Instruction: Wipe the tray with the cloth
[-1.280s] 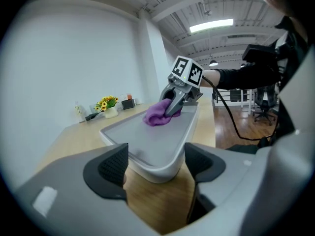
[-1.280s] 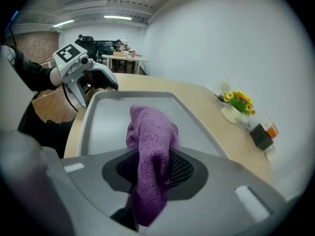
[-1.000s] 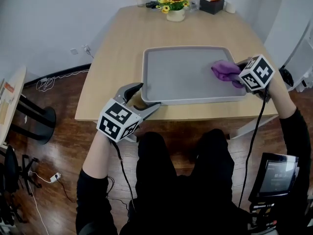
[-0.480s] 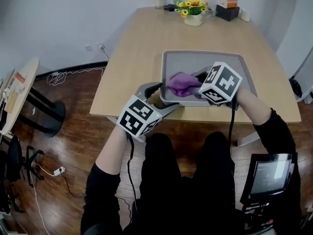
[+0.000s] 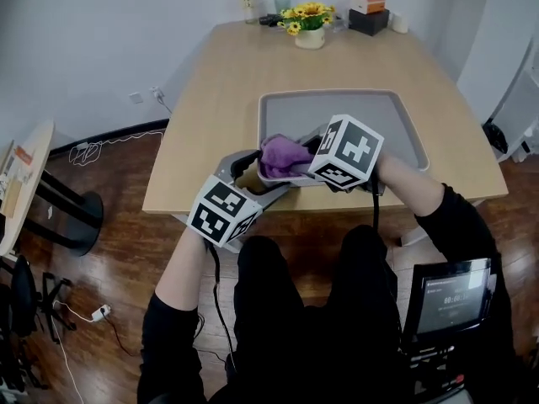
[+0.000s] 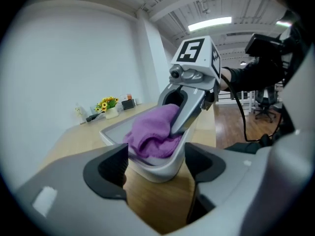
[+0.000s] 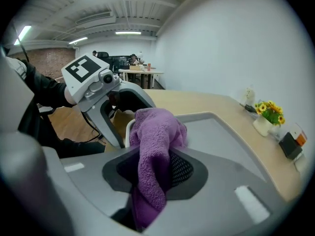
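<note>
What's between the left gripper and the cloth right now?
Only the tray's near corner rim, gripped by the left gripper. The cloth sits just behind it, held by the right gripper. The left gripper view shows this.

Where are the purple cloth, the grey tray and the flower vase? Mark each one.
purple cloth [image 5: 283, 153], head view, on its bunched upper fold.
grey tray [image 5: 324, 108], head view, on the bare floor near the far rim.
flower vase [image 5: 310, 39], head view, on the white pot's front.

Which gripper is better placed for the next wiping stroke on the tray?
The right gripper: its jaws pinch the purple terry cloth on the grey plastic tray; the left gripper clasps the tray's corner.
</note>
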`<state>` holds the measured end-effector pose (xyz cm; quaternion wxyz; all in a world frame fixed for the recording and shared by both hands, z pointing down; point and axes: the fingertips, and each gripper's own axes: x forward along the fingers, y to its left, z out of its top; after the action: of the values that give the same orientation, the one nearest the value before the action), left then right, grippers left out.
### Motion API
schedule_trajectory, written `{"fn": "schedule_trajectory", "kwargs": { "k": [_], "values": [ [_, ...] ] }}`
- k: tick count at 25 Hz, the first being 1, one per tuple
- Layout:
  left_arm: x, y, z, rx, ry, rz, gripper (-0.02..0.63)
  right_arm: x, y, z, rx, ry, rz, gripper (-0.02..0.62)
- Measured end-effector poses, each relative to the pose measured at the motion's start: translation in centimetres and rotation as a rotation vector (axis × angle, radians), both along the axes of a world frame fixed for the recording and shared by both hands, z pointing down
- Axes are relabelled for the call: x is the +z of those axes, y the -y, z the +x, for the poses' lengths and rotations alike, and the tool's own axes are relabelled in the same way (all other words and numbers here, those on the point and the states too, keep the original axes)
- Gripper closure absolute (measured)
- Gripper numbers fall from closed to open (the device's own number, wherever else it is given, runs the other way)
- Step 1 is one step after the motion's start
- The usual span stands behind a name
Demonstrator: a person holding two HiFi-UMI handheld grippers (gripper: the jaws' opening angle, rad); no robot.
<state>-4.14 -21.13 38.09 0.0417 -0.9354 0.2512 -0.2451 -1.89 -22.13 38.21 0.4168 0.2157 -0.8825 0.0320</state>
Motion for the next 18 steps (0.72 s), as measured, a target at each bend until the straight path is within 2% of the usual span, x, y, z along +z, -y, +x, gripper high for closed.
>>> {"fn": "schedule_trajectory", "kwargs": {
  "k": [3,9,14,18],
  "values": [
    [0.1,-0.2,0.1,-0.003,0.004,0.009,0.258,0.0,-0.8,4.6,0.055,0.003,-0.032,0.486],
    [0.1,2.1,1.9,-0.018,0.012,0.003,0.258,0.1,0.3,17.0,0.176,-0.024,-0.075,0.486],
    [-0.2,-0.4,-0.1,-0.005,0.006,0.014,0.258,-0.4,-3.4,22.6,0.291,-0.027,-0.102,0.486],
    [-0.2,-0.3,0.2,-0.007,0.004,0.009,0.258,-0.3,-3.3,25.3,0.298,-0.055,-0.1,0.486]
  ]
}}
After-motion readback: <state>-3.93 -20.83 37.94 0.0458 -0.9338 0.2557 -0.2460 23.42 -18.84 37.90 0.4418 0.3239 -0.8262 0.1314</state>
